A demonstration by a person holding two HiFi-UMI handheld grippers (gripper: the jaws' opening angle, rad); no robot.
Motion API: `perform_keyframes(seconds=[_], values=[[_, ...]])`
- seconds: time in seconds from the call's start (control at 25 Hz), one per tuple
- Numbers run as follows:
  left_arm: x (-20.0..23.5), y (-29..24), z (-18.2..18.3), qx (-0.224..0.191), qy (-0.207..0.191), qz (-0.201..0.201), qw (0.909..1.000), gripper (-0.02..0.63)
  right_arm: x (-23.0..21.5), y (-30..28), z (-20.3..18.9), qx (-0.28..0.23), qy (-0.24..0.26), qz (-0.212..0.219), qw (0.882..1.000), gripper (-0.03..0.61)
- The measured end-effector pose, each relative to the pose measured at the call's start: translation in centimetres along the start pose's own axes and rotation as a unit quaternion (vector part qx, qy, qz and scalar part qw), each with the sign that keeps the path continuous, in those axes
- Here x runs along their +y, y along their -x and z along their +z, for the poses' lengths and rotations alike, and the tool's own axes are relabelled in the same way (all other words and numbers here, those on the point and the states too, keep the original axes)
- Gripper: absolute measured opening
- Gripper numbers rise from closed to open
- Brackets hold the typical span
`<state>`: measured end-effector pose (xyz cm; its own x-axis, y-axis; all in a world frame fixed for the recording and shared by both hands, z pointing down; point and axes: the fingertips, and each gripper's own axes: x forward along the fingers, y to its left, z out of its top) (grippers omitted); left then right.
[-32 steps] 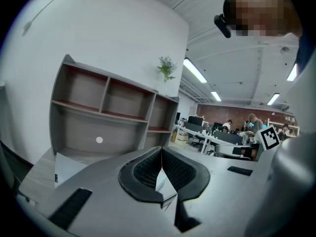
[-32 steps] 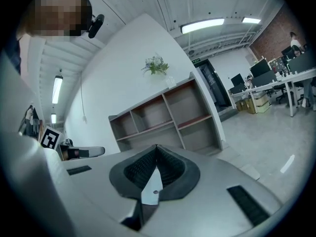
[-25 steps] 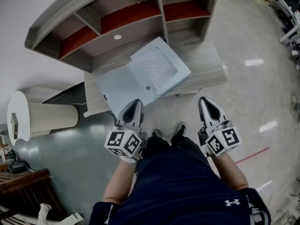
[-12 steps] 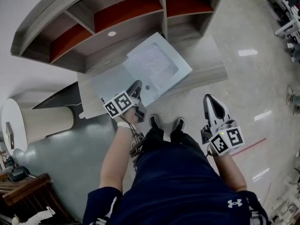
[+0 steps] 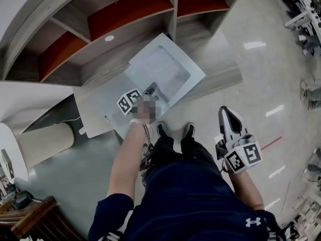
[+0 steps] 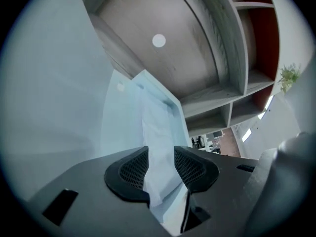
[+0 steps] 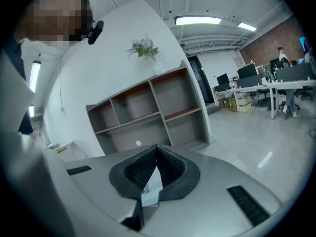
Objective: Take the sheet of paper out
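Nothing is out yet: on the desk (image 5: 218, 59), the pale folder (image 5: 100, 112) holds the sheet of paper (image 6: 155, 125). At the folder's near edge my left tongs (image 6: 162, 157) are opening astride the sheet; my right tongs (image 7: 157, 148), well clear, are pinched together, empty.

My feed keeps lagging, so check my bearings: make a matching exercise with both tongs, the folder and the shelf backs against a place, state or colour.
1 left tongs
2 right tongs
3 pale blue folder
4 shelf back panels

A red
B shut, over the floor
C flat on the desk
D at the folder's edge

Pairs: 1-D, 2-B, 3-C, 4-A.
The left tongs' jaws are opening, a pale sheet between them.
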<state>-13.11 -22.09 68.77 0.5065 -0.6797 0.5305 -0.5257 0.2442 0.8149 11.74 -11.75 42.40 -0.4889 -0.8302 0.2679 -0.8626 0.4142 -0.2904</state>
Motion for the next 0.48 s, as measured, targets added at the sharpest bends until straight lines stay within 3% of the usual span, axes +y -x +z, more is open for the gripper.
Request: perform_keyframes(seconds=[0.12, 0.2, 0.48], values=[[1.2, -1.5, -0.4, 0.017, 0.008, 0.008, 0.9998, 0.178, 1.7, -0.6, 0.7, -0.001, 0.081, 0.003, 0.997, 0.012], [1.8, -2.2, -0.7, 0.025, 0.005, 0.019, 0.9995, 0.184, 2.8, -1.0, 0.8, 0.000, 0.109, 0.011, 0.994, 0.012], [2.4, -3.8, -1.7, 0.040, 0.007, 0.027, 0.9988, 0.186, 2.9, -1.6, -0.2, 0.018, 0.075, 0.010, 0.997, 0.012]])
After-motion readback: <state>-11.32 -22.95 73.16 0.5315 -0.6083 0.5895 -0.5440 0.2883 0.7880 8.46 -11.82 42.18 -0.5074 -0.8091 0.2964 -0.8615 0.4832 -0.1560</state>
